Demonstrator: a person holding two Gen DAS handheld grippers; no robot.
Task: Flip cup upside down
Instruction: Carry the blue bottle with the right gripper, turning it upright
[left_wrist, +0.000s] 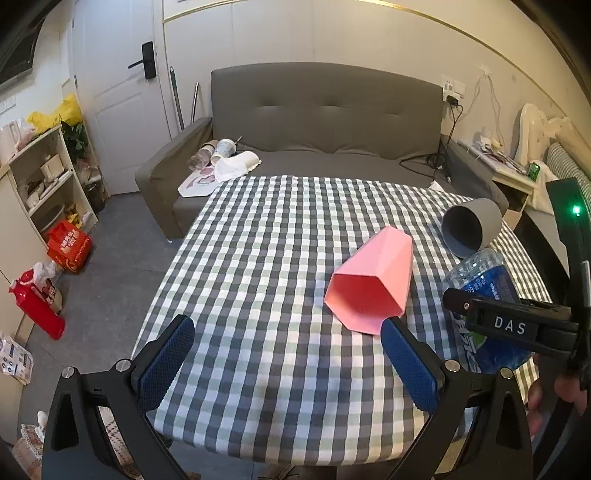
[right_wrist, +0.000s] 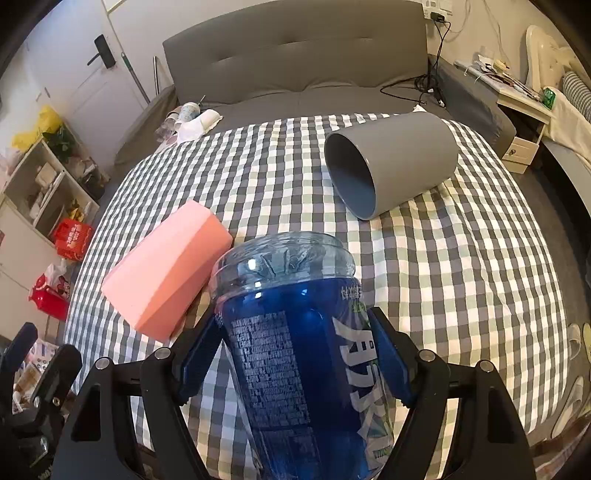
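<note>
Right wrist view: right gripper fingers pinch the blue-labelled bottle (left gripper fingers spread wide, empty).

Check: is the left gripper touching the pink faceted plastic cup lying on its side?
Cannot tell. In the left wrist view the left gripper is open, its right finger overlapping the pink faceted plastic cup rim.

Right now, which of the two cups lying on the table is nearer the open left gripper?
The pink faceted cup: its mouth lies just beyond the left gripper; the grey round cup lies farther back.
</note>
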